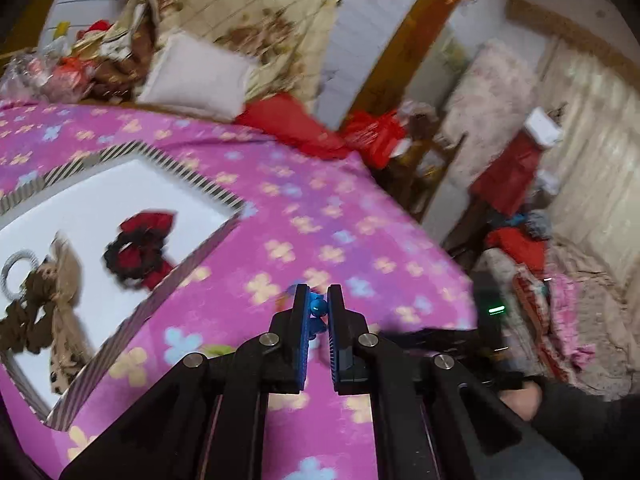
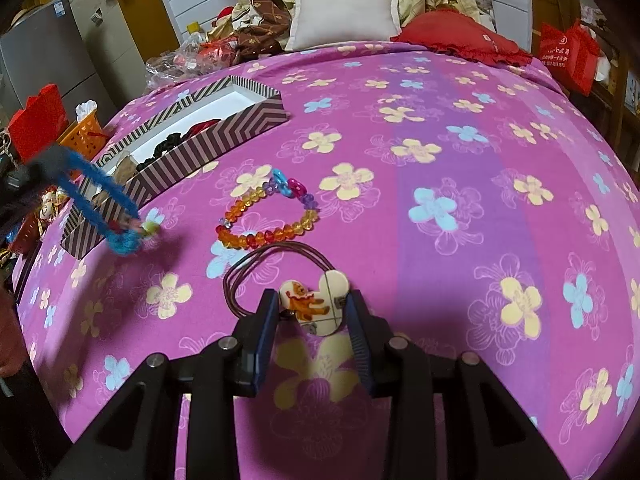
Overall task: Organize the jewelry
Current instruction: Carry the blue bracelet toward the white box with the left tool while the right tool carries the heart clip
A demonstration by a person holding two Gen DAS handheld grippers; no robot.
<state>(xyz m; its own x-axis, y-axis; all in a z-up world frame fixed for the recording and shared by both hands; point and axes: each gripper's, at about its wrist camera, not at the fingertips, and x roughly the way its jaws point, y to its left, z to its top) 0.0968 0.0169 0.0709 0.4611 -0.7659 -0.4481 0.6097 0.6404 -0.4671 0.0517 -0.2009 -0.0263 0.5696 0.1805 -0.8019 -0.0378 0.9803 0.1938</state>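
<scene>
My left gripper is shut on a blue beaded hair tie, held above the pink flowered bedspread, right of the striped box. In the right wrist view the left gripper is blurred beside the box. The box holds a red and black scrunchie, a beige bow and a white ring. My right gripper is open around a heart-shaped bear charm on a brown hair tie. A beaded bracelet lies beyond it.
A white pillow and a red cushion lie at the head of the bed. Plastic bags and clutter sit at the far left. A red bag stands at the bed's right edge. An orange basket stands left of the bed.
</scene>
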